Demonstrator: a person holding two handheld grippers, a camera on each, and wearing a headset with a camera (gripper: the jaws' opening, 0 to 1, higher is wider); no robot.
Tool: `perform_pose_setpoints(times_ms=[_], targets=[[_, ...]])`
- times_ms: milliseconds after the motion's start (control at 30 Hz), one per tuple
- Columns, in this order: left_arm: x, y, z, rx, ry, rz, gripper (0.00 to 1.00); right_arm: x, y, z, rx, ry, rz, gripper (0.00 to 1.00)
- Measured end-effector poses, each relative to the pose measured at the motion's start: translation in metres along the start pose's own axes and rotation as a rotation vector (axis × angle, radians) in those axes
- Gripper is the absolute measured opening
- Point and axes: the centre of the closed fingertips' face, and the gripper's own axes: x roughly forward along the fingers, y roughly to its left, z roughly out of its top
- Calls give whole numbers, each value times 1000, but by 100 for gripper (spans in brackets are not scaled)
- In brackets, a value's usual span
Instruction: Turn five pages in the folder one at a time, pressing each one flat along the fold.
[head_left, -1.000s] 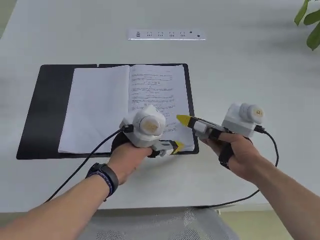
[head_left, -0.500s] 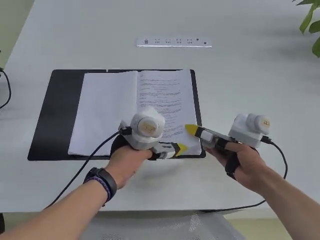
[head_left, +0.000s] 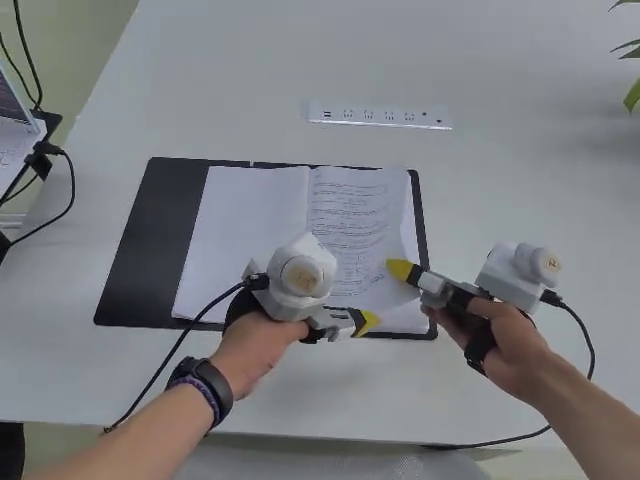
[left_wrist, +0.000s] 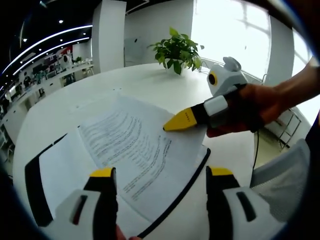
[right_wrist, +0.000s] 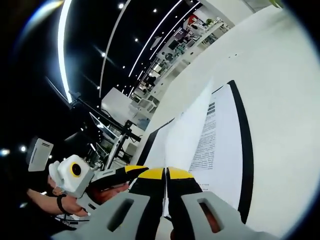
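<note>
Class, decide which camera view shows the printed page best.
Left gripper view: the printed page lies broad and close, text lines plain. Head view shows it small, partly behind the left gripper; right gripper view sees it edge-on, rising from shut jaws.

- The left hand holds the left gripper low near the table's front edge, pointing right, jaws spread wide.
- The right hand holds the right gripper pointing left, jaws pressed together on a page edge.
- Both forearms reach in over the front edge.
</note>
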Motion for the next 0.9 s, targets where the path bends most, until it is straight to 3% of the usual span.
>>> perform_pose_setpoints(times_ms=[533,900], targets=[[-47,34,-9,-67,-53,72,72,29,52,-1,-61,5,77,0],[-77,53,-23,-77,-57,103,73,55,79,-7,-95,31,131,0]])
